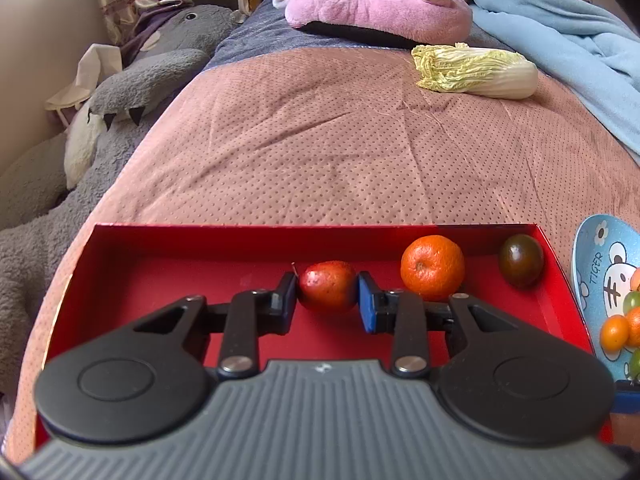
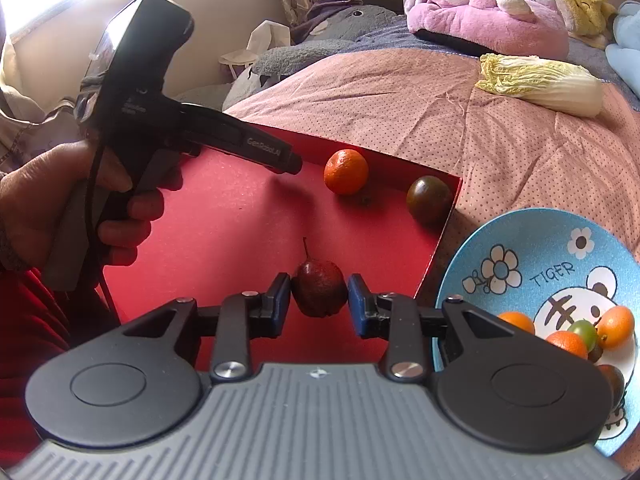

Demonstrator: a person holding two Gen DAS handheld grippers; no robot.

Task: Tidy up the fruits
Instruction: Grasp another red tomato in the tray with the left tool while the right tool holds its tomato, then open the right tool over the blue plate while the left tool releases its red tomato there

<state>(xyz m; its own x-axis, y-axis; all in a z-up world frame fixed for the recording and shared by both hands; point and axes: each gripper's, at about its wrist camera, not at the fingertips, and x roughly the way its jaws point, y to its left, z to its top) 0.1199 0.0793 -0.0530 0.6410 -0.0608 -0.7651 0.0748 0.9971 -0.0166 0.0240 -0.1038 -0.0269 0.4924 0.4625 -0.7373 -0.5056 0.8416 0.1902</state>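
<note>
A red tray (image 1: 160, 248) lies on the pink quilt. In the left wrist view my left gripper (image 1: 328, 298) is shut on a small red fruit (image 1: 328, 286) low over the tray floor. A mandarin (image 1: 432, 264) and a dark tomato (image 1: 521, 260) sit in the tray's far right corner. In the right wrist view my right gripper (image 2: 319, 300) is shut on a dark red fruit with a stem (image 2: 319, 288) above the tray (image 2: 248, 220). The mandarin (image 2: 346, 171) and the tomato (image 2: 429, 199) show beyond it. The other hand-held gripper (image 2: 256, 148) reaches over the tray from the left.
A blue cartoon plate (image 2: 532, 248) with several small orange and green fruits stands right of the tray; it also shows in the left wrist view (image 1: 600, 256). A napa cabbage (image 1: 476, 70) lies farther back on the quilt. Plush toys (image 1: 380, 4) and a blue blanket (image 1: 560, 40) line the far end.
</note>
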